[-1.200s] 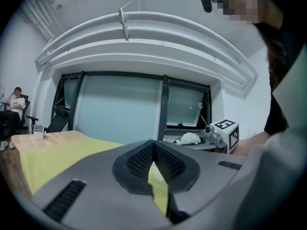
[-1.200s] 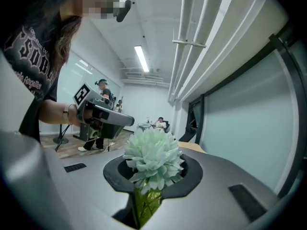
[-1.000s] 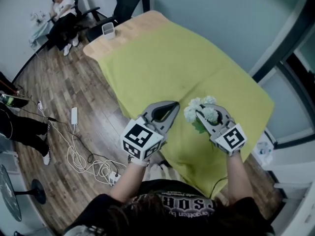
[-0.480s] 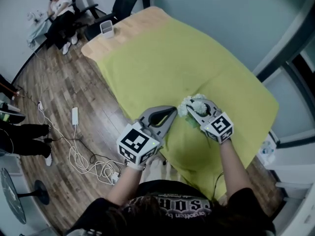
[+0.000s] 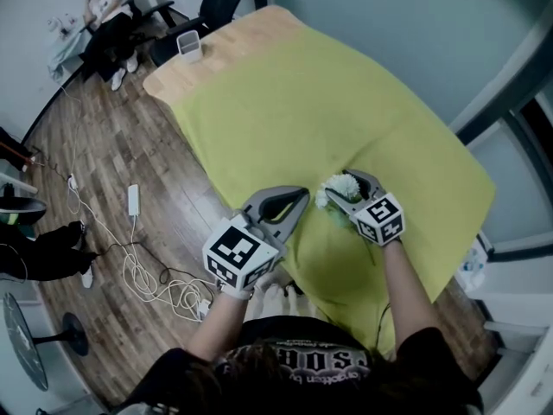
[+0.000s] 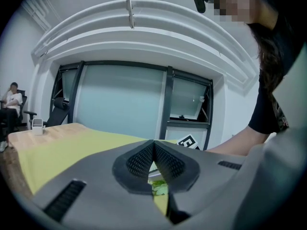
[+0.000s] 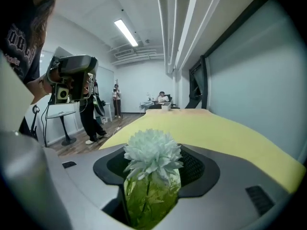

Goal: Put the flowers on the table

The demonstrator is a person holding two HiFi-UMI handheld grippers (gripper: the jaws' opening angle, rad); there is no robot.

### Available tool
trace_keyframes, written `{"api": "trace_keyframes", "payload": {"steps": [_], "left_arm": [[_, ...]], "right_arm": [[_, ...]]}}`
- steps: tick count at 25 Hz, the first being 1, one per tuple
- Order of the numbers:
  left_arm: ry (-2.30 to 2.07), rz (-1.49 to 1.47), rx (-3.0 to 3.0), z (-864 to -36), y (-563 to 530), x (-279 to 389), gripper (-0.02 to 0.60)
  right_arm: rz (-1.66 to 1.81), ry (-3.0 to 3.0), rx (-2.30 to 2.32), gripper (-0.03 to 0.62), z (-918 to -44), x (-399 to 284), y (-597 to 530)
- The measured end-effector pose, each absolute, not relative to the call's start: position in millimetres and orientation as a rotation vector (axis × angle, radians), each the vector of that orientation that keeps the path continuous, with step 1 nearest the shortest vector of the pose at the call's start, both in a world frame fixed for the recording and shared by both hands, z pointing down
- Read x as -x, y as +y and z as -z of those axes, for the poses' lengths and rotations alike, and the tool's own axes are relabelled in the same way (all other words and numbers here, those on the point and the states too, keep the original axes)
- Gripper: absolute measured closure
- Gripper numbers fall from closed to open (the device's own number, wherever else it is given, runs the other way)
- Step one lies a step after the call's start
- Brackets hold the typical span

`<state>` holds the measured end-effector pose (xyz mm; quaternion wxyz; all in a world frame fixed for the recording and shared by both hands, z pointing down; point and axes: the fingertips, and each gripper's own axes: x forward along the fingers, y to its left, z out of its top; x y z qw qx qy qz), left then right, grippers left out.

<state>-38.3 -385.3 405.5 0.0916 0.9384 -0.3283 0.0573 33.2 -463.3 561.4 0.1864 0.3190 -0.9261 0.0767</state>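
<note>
The right gripper point(image 5: 344, 190) is opening its jaws around the flowers point(image 5: 335, 186). The white bloom and green leaves are standing between the jaws, low over the yellow-green cloth point(image 5: 285, 102) on the counter point(image 5: 216, 54), near its front edge. The left gripper point(image 5: 302, 194) is hovering just beside, jaws clenched on nothing. If the right gripper is pulling away before the leaves are clear, a jaw is likely catching them, tipping the bunch or dragging it toward the edge.
</note>
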Motion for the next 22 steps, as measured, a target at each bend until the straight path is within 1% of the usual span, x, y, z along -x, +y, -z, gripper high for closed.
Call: {"api": "trace_keyframes", "payload": {"steps": [3, 6, 16, 22], "left_arm": [[-0.989, -0.16, -2.773, -405.5, -388.7, 41.9, 0.583], [-0.988, -0.159, -2.769, -408.3, -391.6, 42.8, 0.583], [-0.92, -0.133, -2.801, -404.0, -389.2, 24.2, 0.583], [-0.905, -0.123, -2.823, -396.6, -384.2, 13.5, 0.583]], "right_arm": [[-0.266, -2.61, -0.913, 0.299, -564.4, -36.4, -463.6], [-0.268, -2.62, -0.936, 0.276, -560.0, -38.4, -462.9], [-0.171, -2.715, -1.078, 0.275, -502.6, -46.4, -455.5], [-0.187, -2.74, -1.124, 0.276, -471.7, -57.7, -434.1]]}}
